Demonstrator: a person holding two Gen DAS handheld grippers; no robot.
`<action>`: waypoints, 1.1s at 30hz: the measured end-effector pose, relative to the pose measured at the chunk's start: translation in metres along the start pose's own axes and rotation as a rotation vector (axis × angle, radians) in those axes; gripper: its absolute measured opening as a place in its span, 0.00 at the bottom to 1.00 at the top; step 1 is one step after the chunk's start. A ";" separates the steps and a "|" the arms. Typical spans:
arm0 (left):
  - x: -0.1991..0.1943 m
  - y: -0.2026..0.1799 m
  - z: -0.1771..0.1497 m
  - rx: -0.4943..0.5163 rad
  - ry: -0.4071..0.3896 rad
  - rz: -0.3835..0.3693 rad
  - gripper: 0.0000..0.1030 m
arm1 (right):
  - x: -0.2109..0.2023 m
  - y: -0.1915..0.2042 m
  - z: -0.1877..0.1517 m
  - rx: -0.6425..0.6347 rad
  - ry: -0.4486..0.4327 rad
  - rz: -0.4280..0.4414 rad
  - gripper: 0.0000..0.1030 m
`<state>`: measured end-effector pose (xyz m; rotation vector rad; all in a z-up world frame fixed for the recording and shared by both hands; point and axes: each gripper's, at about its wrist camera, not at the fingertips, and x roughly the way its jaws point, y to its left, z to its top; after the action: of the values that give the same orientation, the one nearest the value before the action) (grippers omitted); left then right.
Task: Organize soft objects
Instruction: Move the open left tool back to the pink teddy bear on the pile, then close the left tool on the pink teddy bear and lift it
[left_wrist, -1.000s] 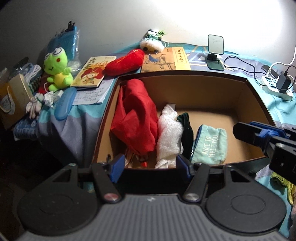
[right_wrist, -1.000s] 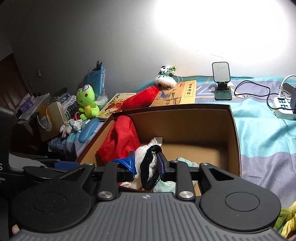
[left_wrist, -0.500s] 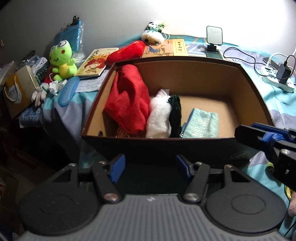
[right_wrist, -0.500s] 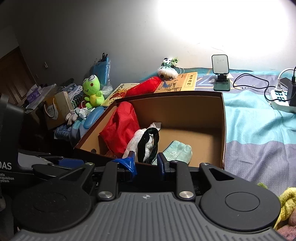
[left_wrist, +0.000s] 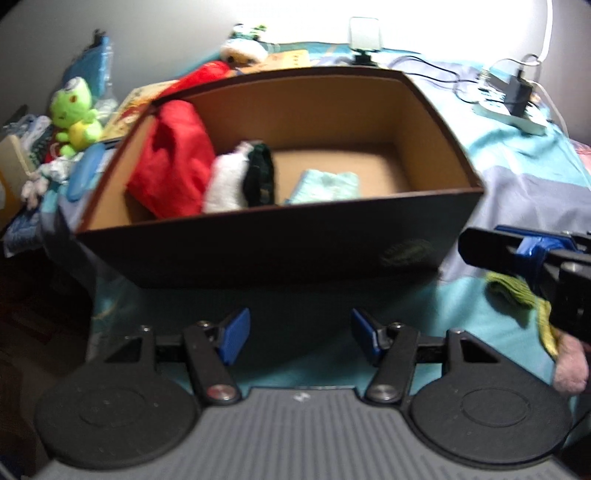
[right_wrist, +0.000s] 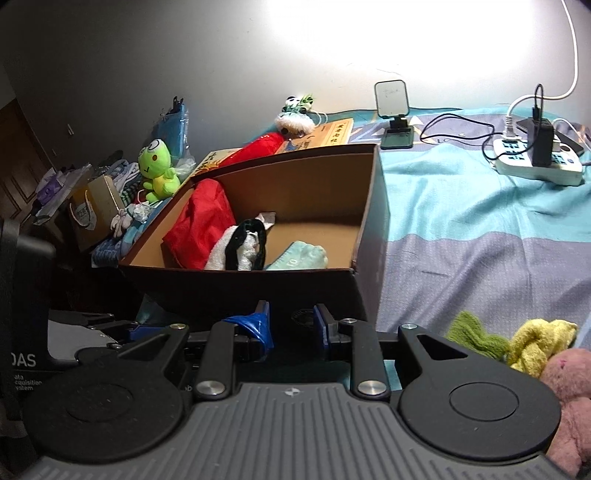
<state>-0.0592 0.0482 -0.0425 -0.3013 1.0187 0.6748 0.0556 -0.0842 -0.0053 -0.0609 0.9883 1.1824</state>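
Note:
A dark cardboard box stands on the bed. It holds a red cloth, a white towel, a dark green item and a mint pouch. My left gripper is open and empty in front of the box. My right gripper is open and empty at the box's near right corner; it also shows in the left wrist view. A yellow-green knit item and a pink plush lie at the right.
A green frog plush, a red chilli plush, books, a panda toy, a phone stand and a power strip lie behind and beside the box. Clutter lies at the bed's left edge.
Both grippers have pulled back out of the box toward me. The dark green item that sat between the right fingers now lies in the box, and the right jaws have opened wider.

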 end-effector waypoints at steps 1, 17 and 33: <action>0.001 -0.007 -0.001 0.010 0.007 -0.035 0.61 | -0.004 -0.005 -0.003 0.007 -0.001 -0.010 0.08; -0.010 -0.137 -0.004 0.353 -0.025 -0.538 0.61 | -0.084 -0.120 -0.046 0.138 -0.021 -0.340 0.08; 0.025 -0.202 -0.014 0.457 0.128 -0.758 0.61 | -0.109 -0.181 -0.075 0.296 0.069 -0.236 0.04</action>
<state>0.0705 -0.1036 -0.0853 -0.3006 1.0498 -0.2649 0.1497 -0.2813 -0.0559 0.0168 1.1740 0.8147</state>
